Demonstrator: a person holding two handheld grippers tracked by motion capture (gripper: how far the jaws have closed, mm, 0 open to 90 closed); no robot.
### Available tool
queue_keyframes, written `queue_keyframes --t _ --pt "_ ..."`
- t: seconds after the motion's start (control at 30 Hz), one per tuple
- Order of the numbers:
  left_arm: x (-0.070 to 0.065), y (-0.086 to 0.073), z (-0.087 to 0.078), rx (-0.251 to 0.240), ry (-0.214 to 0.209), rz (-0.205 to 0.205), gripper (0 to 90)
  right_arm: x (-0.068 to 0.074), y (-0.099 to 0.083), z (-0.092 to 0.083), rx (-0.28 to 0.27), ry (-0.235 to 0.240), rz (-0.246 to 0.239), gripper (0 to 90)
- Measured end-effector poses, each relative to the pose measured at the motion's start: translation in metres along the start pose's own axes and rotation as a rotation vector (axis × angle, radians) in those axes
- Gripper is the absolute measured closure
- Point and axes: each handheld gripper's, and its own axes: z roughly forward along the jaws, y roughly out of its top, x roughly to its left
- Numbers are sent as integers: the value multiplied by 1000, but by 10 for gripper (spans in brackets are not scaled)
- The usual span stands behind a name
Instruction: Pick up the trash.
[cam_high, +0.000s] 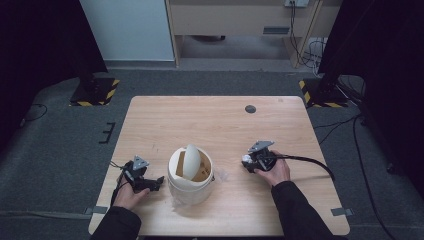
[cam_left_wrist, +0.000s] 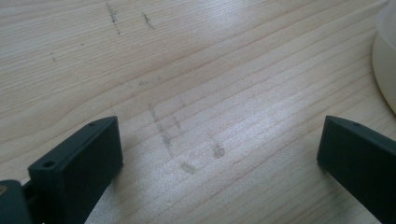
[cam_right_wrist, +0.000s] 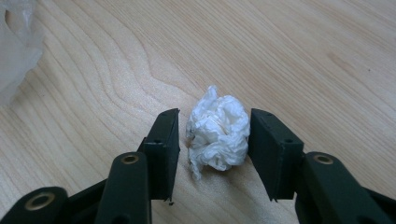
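The left gripper (cam_high: 156, 182) is seen low on the wooden table (cam_high: 220, 120), near its left front edge, held in the person's left hand (cam_high: 129, 196). In the left gripper view its jaws are spread wide over bare, faintly scuffed wood, with nothing between them. At the right edge of that view the curved wall of a white bin (cam_left_wrist: 385, 56) is glimpsed, just beside the right-hand jaw but apart from it.

In the high view, the white bin (cam_high: 190, 181) is set slightly left of the table's middle, toward the front edge, its swing lid (cam_high: 191, 161) tilted up on edge in the opening. Crumpled clear plastic (cam_high: 220, 175) is seen against its right side.

Further right, the right gripper (cam_high: 248, 161) is held by the right hand (cam_high: 274, 171), with a cable (cam_high: 310, 162) trailed toward the right edge. In the right gripper view a wad of white tissue (cam_right_wrist: 218, 133) is resting on the wood between the jaws. The right-hand jaw is touching it or nearly so; a narrow gap is left at the other, so the jaws are partly open and not clamped.

The far half of the table is left bare except for a small dark disc (cam_high: 250, 109) near the back edge.
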Motion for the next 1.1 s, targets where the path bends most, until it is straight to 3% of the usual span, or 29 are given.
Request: queue_keyframes --t 0.23,0.5,0.77,1.1 --pt "0 0 0 0 0 0 0 0 1 -1 16 1 20 646" --pt "0 0 0 0 0 0 0 -2 3 -7 -3 1 51 668" --pt "0 0 0 0 0 0 0 -7 9 -23 -79 13 87 667" --pt "0 0 0 0 0 0 0 -13 11 -38 -129 11 110 668"
